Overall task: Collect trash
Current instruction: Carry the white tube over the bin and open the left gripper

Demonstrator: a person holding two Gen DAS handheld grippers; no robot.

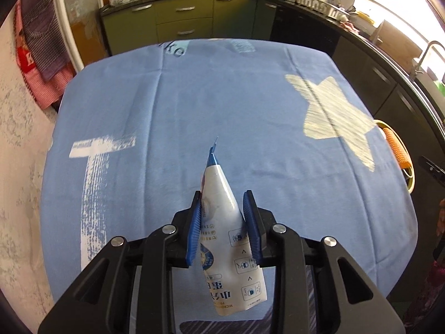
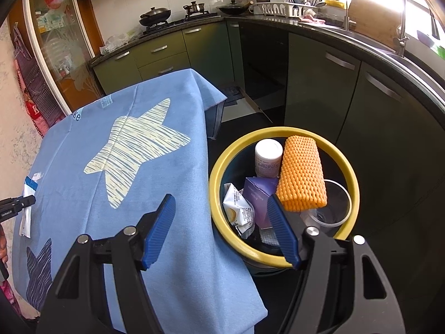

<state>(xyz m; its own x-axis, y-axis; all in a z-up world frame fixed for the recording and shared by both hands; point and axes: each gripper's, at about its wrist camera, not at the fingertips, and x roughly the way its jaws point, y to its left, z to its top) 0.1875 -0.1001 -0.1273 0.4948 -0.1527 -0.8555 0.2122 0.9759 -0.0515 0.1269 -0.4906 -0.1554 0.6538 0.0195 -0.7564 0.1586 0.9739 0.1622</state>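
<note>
The white packet [image 1: 230, 239] carries printing that appears upside down in the left wrist view: large blue Chinese characters near its lower edge, a line of small Latin capitals beginning "MICRO", and a column of boxed icons linked by arrow marks. The blue cloth [image 1: 194, 105] on the desk shows the dark letters "ke" at its far edge. The red fabric [image 1: 23, 58] hanging on the wall bears a white letter "K". Print on the carton [image 2: 239, 208] and the white bottle [image 2: 267, 158] in the bin is too small to read.
</note>
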